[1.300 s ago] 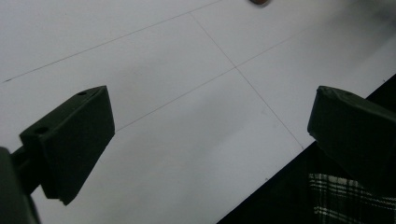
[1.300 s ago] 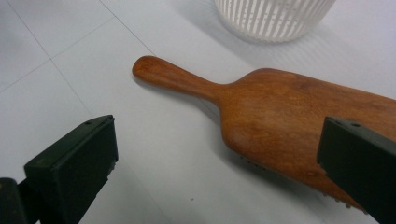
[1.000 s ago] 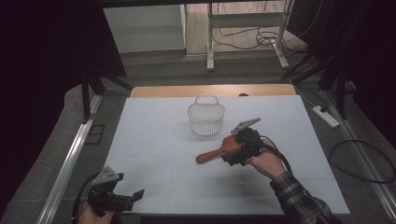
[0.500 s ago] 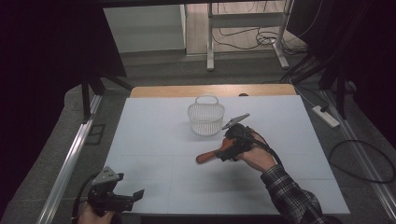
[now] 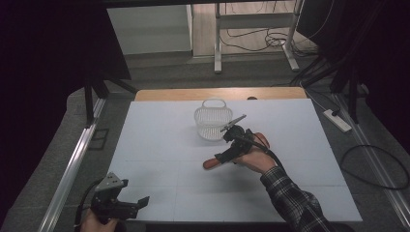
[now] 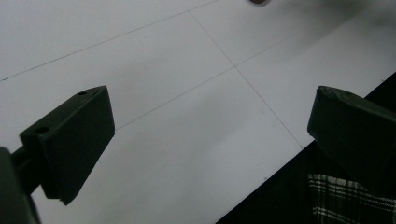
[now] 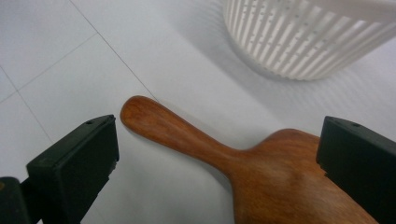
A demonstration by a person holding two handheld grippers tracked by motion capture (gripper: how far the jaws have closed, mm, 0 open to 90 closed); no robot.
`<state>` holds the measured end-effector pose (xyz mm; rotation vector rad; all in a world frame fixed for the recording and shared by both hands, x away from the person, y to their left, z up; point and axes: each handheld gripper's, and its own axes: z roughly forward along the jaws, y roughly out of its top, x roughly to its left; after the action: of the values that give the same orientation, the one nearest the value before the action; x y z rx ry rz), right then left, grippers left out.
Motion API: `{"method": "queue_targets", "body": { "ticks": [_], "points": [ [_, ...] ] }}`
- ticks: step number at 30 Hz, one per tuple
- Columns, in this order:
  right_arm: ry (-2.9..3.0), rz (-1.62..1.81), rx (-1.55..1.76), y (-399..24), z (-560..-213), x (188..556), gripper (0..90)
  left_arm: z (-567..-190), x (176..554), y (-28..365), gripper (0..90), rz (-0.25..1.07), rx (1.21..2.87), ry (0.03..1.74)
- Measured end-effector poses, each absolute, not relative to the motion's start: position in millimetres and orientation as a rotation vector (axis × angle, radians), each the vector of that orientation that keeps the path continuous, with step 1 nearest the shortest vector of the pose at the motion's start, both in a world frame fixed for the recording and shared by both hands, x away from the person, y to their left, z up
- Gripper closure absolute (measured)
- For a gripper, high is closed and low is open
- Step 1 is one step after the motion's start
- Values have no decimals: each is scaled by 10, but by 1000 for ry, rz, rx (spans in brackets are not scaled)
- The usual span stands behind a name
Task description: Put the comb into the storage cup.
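Wooden paddle [image 7: 224, 158] lies flat on the white table [image 5: 154, 145] between the wide-open, empty fingers [image 7: 77, 158] of the right gripper [image 5: 232, 145], just short of the white basket [image 5: 211, 121], so lowering squarely over the narrow neck before closing should grip best.

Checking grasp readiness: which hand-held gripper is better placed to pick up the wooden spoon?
Right. The right hand-held gripper hangs open over the wooden spoon, jaws on either side. The left hand-held gripper sits at the table's near corner, far from it.
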<state>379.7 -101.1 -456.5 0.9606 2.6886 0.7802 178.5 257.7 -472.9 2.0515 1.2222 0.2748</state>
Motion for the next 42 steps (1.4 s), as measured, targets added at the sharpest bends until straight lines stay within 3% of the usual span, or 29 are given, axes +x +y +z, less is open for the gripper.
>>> {"method": "queue_targets", "body": {
  "ticks": [15,19,23,24,28,33,36,42],
  "points": [
    [2712,731,968,-812,-4643,3907,14,-4730,1788,2578,16,270,2054,1221],
    [2709,741,952,-804,-4649,3923,174,-4730,1790,2579,17,268,2056,1220],
    [2737,761,927,-797,-4635,3928,388,-4730,1791,2577,17,268,2057,1220],
    [2737,761,927,-797,-4635,3928,388,-4730,1791,2576,17,268,2059,1220],
    [2805,783,907,-769,-4645,3947,611,-4731,1794,2572,17,269,2065,1223],
    [2829,787,900,-738,-4679,3963,817,-4731,1795,2570,17,270,2066,1225],
    [2817,773,869,-714,-4690,3962,895,-4731,1795,2573,17,271,2064,1226],
    [2805,735,842,-663,-4718,3962,895,-4732,1794,2579,17,267,2056,1228]
  ]
}}
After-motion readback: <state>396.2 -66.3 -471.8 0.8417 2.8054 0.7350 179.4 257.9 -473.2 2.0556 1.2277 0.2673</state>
